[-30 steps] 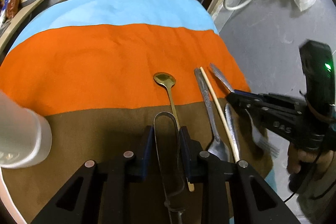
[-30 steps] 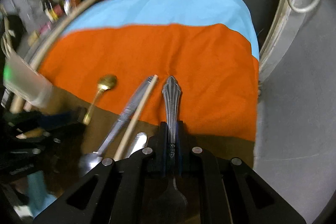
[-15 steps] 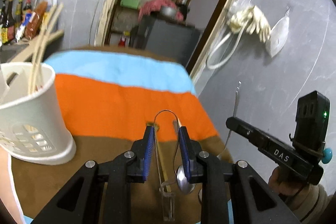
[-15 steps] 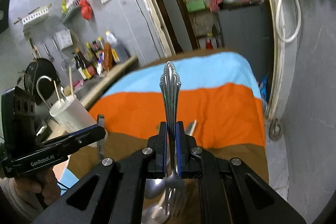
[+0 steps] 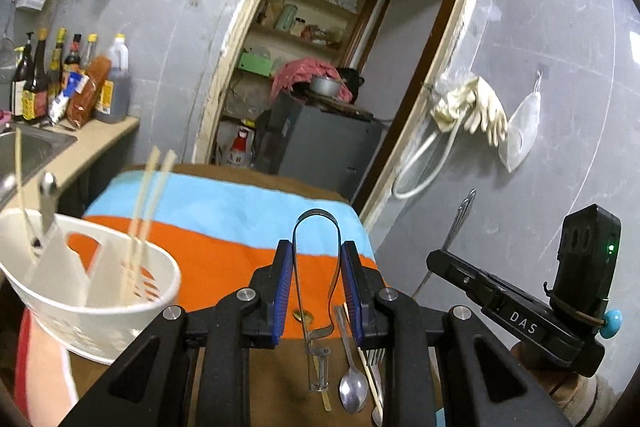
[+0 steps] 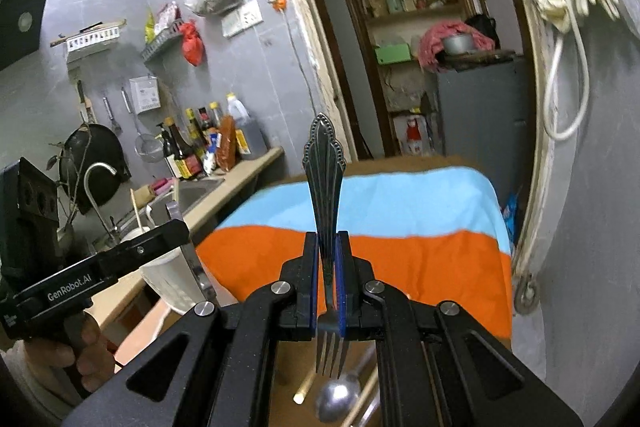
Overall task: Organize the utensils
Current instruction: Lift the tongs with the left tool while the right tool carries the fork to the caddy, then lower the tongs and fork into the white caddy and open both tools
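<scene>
My left gripper (image 5: 316, 269) is shut on a pair of metal tongs (image 5: 316, 221), whose looped end points up and away, above the striped tablecloth (image 5: 224, 259). My right gripper (image 6: 327, 255) is shut on a dark patterned fork (image 6: 323, 167), handle up and tines hanging below the pads. The right gripper (image 5: 444, 257) also shows at the right of the left wrist view, with the fork handle (image 5: 460, 219) rising from it. A white utensil basket (image 5: 80, 291) with chopsticks stands at the left. A silver spoon (image 5: 353, 387), a gold spoon (image 5: 302, 315) and a chopstick (image 6: 304, 387) lie on the cloth below.
A counter with sauce bottles (image 5: 72, 83) and a sink (image 5: 24, 147) runs along the left. Beyond the table, a doorway holds a grey cabinet (image 5: 320, 143). A grey wall with hanging gloves (image 5: 472, 107) is close on the right. A person's hand (image 6: 88, 347) holds the left gripper.
Both grippers have risen from the cloth and tilted up, lifting the tongs and the fork off the table. The white basket has come into view at the left.
</scene>
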`<state>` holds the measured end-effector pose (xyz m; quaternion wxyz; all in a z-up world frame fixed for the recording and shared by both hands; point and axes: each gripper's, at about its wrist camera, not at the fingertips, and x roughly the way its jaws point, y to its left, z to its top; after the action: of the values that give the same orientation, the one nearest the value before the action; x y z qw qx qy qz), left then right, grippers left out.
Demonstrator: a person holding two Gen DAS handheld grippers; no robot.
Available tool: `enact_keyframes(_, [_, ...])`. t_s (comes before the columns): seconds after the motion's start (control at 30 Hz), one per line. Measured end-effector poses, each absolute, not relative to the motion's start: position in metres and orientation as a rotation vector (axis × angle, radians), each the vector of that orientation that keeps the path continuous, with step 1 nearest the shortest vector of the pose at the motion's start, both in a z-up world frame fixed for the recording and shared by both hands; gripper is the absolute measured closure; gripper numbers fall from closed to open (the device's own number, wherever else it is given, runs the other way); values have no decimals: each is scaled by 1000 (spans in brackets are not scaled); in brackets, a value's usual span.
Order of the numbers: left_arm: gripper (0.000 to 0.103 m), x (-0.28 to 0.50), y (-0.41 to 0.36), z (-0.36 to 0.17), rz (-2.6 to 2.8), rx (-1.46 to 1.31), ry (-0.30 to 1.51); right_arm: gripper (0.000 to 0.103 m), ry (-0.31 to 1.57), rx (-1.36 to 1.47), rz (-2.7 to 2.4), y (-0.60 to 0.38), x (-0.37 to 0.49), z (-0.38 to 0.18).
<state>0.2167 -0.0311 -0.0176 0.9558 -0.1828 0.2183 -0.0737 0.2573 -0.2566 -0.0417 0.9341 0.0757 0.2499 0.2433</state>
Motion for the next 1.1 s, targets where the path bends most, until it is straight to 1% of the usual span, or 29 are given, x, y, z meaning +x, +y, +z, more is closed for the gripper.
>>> enact_keyframes(0.4, [80,187,25,40,-96,-379,363,96,379,135,577,-194,242,31])
enact_keyframes(0.57, [80,174,64,60,-61,-398,330,96,321,172,619,-166,239,52])
enact_keyframes(0.8, [80,159,118,73,36,-401,275,96,291,200,685,-123,236,55])
enact_keyframes(0.97, [80,155,150,68,112,-389,258,96,311,189,710,-94,239,41])
enact_keyframes(1.1, [80,159,162,58,144,-353,268,96,324,154,700,-78,240,26])
